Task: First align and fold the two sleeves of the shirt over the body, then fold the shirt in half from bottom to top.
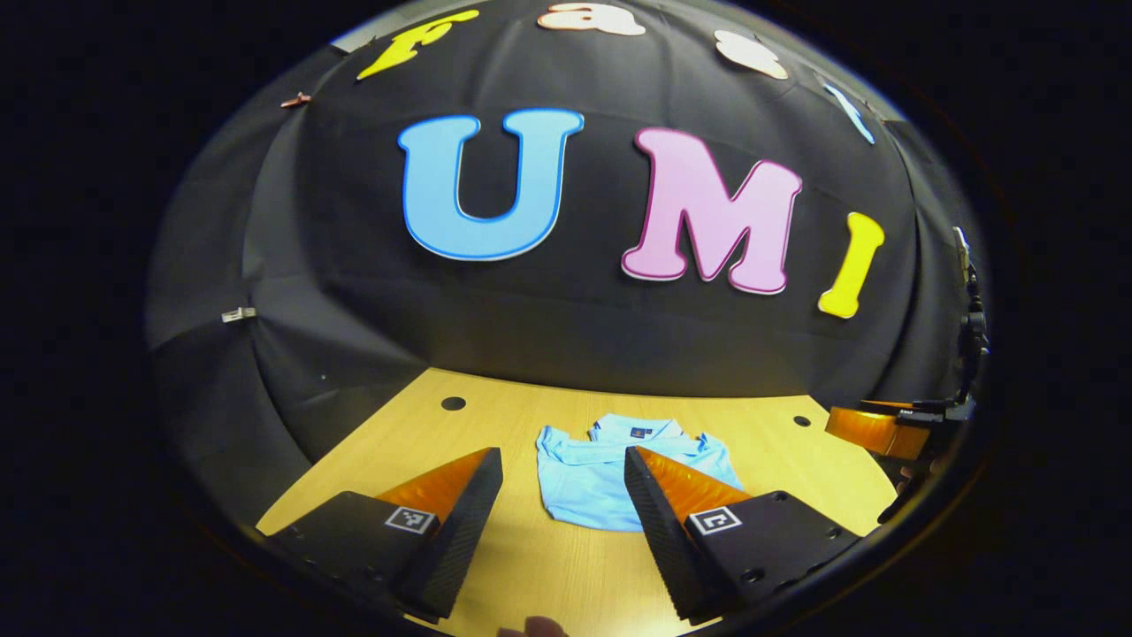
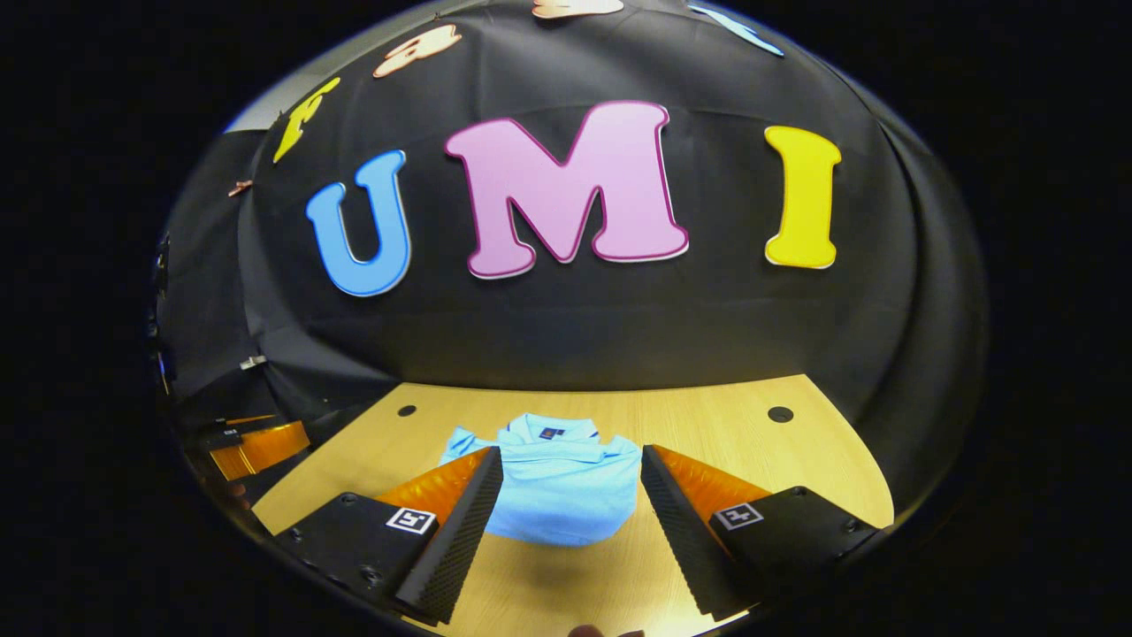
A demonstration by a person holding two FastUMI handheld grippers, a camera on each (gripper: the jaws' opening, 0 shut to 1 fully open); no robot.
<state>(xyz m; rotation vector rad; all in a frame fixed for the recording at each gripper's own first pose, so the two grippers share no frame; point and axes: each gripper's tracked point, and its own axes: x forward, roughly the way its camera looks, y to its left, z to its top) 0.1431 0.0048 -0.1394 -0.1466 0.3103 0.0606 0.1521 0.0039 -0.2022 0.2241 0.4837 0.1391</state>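
Observation:
A light blue shirt [image 1: 594,478] lies folded in a compact bundle on the wooden table [image 1: 548,566], collar toward the black wall. In the left gripper view my left gripper [image 1: 563,482] hovers over the table's near side, open, with the shirt just beyond its fingertips and nothing between them. The right gripper view has the same shirt [image 2: 566,487] ahead of my right gripper [image 2: 572,478], which is also open and empty. At the far right edge of the left gripper view sits the other gripper [image 1: 875,429]; at the left edge of the right gripper view sits the other gripper [image 2: 256,447].
The table has small round holes [image 1: 453,403] near its back corners, one more hole [image 2: 780,414] in the right gripper view. The black cloth wall rises right behind the table. A fingertip [image 1: 539,628] peeks in at the bottom.

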